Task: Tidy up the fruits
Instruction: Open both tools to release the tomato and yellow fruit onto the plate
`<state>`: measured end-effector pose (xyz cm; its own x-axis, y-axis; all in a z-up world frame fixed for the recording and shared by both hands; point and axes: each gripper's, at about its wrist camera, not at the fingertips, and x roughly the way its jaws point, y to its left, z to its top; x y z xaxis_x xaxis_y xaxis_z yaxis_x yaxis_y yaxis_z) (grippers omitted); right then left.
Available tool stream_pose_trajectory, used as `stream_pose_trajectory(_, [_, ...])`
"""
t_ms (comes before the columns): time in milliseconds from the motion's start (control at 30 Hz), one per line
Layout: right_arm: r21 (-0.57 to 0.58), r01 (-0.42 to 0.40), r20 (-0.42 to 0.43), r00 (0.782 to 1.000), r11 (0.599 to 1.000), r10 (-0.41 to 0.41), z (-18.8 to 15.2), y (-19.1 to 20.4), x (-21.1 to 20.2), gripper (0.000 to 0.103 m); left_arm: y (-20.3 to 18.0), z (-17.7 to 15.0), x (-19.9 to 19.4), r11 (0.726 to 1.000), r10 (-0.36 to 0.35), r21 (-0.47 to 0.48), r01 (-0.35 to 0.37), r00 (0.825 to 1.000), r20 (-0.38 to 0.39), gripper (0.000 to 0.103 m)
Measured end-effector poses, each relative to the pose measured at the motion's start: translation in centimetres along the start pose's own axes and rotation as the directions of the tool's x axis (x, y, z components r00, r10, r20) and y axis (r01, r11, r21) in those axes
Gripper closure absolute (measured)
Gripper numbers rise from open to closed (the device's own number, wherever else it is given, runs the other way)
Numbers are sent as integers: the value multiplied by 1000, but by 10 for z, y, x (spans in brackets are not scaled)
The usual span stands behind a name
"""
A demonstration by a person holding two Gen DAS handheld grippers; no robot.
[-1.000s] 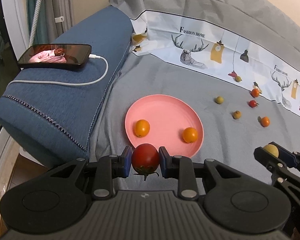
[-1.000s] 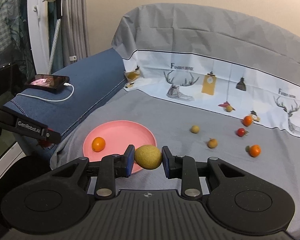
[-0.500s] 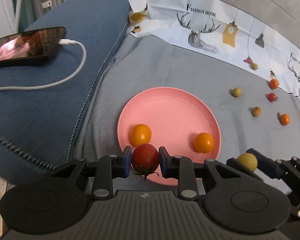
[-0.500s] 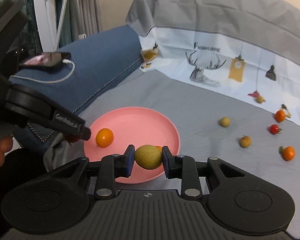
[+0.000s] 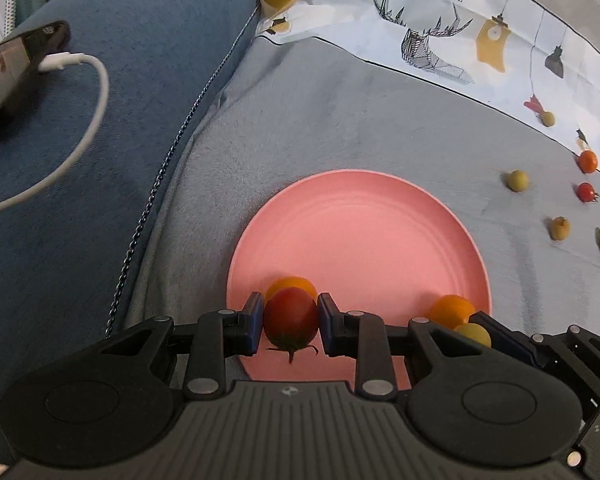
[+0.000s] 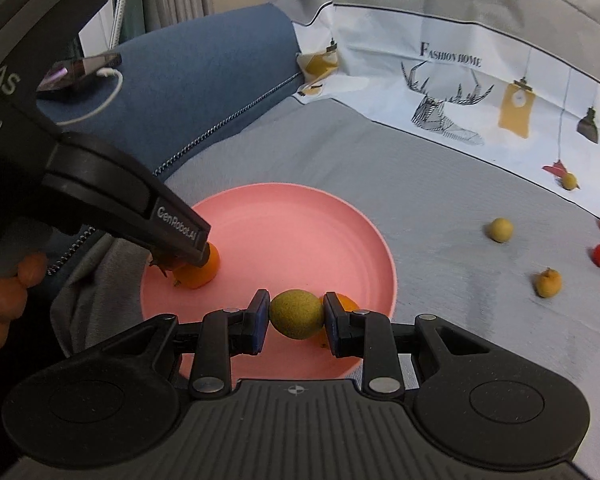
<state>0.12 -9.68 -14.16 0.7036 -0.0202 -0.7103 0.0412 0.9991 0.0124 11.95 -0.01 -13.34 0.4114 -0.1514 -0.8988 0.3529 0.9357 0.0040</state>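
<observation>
Fruits lie partly on a pink plate and partly loose on the grey bedsheet.

Left wrist view: the left gripper has its jaws pinching a red tomato, one blue pad on each side and the green stem hanging below. The tomato hangs over the plate's near rim, directly in front of an orange fruit that rests on the plate and is mostly hidden behind it. A second orange fruit sits near the plate's near right rim. Just in front of that one, the right gripper comes in from the lower right, pinching a yellow-green fruit. Six small fruits lie loose near the bedsheet's right edge, among them a red one. A phone with a white cable rests on the blue cushion at the left.

Right wrist view: the right gripper has its jaws closed on the yellow-green fruit, held centred between the pads above the plate's near rim; an orange fruit shows behind the right pad. The left gripper reaches in from the left, its tip low over the plate's left part beside the other orange fruit. A hand grips its handle at the left edge.
</observation>
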Motion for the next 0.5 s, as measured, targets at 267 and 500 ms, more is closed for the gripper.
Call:
stream_pose_trajectory(267, [-92, -21, 22, 999, 996, 23, 7, 2, 10, 38, -2, 8, -6, 1000, 3, 16, -4, 997, 76, 0])
stream_pose_trajectory(500, [-79, -1, 23, 1000, 997, 2, 5, 4, -19, 19, -3, 2, -27, 1000, -8, 25, 6, 998, 63, 0])
